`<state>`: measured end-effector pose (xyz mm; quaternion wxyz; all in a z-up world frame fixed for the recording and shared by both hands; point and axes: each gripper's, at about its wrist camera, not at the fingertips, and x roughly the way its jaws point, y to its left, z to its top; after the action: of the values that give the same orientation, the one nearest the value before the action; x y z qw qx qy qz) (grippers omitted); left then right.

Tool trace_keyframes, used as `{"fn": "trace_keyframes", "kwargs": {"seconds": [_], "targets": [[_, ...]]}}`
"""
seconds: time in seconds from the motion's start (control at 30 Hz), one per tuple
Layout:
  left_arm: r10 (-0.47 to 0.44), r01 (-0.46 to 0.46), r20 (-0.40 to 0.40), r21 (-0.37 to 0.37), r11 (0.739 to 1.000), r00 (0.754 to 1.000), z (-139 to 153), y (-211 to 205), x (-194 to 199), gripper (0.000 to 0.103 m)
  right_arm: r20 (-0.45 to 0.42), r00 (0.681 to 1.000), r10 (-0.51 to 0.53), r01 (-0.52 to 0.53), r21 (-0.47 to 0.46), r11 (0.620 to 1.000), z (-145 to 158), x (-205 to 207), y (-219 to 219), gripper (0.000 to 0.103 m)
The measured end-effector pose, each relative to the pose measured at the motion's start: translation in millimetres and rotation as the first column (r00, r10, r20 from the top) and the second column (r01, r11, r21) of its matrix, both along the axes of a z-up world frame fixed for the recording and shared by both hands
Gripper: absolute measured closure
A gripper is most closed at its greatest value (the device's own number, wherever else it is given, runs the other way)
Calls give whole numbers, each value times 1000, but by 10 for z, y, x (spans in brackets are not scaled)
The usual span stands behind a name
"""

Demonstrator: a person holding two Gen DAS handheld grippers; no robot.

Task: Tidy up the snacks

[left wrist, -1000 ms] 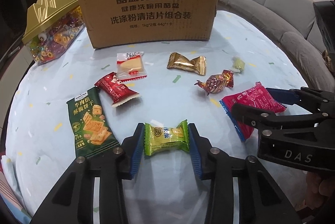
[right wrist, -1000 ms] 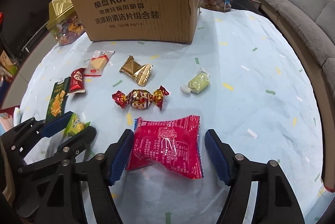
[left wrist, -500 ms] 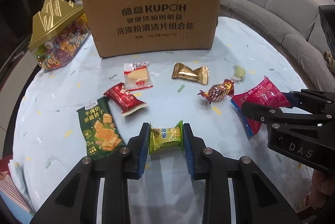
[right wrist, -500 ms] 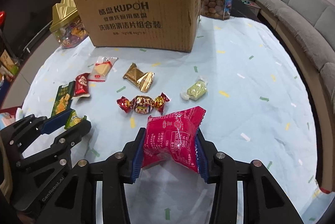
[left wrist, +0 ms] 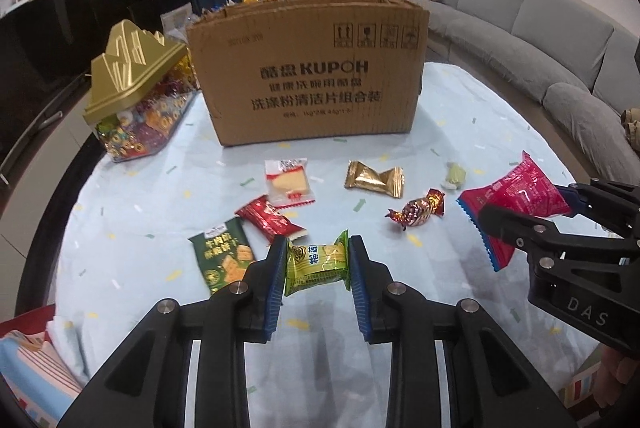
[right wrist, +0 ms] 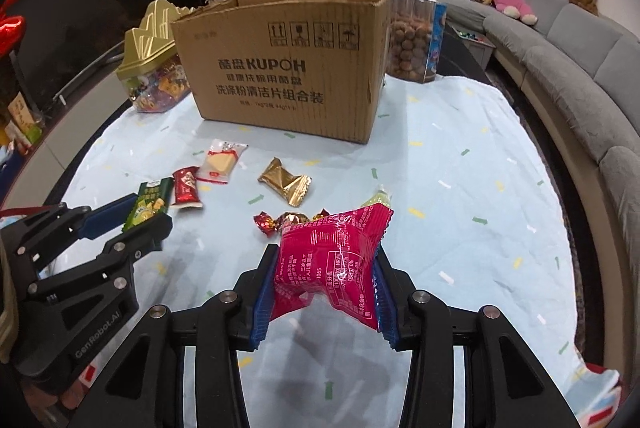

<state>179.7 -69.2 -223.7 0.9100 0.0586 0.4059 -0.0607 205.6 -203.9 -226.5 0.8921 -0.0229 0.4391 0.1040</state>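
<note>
My left gripper (left wrist: 317, 268) is shut on a small green snack packet (left wrist: 316, 263) and holds it above the table. My right gripper (right wrist: 324, 282) is shut on a red snack bag (right wrist: 332, 260), also lifted; the bag shows in the left wrist view (left wrist: 516, 196) too. An open cardboard box (left wrist: 308, 72) stands at the back of the table. On the cloth lie a green cracker packet (left wrist: 222, 260), a red packet (left wrist: 270, 220), a white cake packet (left wrist: 289, 184), a gold packet (left wrist: 374, 179), a red-gold candy (left wrist: 418, 213) and a pale green candy (left wrist: 455, 175).
A gold-lidded candy tub (left wrist: 136, 96) stands left of the box. A clear jar of brown balls (right wrist: 414, 38) stands right of the box. A grey sofa (right wrist: 580, 68) curves around the right side. The round table (right wrist: 480, 156) has a light blue cloth.
Both grippers closed on their snacks, the left on the green packet and the right on the red bag, and lifted them off the cloth.
</note>
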Motion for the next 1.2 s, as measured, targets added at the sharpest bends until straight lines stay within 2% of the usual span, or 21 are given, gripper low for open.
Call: {"fn": "trace_keyframes", "kwargs": {"seconds": [0.47, 1.2], "targets": [[20, -20, 34, -25, 999, 999, 375, 89, -78, 73, 43, 999, -11, 11, 1, 1000, 407, -120, 34, 58], [79, -71, 106, -81, 994, 991, 1074, 269, 203, 73, 133, 990, -50, 47, 29, 998, 1129, 81, 86, 58]]}}
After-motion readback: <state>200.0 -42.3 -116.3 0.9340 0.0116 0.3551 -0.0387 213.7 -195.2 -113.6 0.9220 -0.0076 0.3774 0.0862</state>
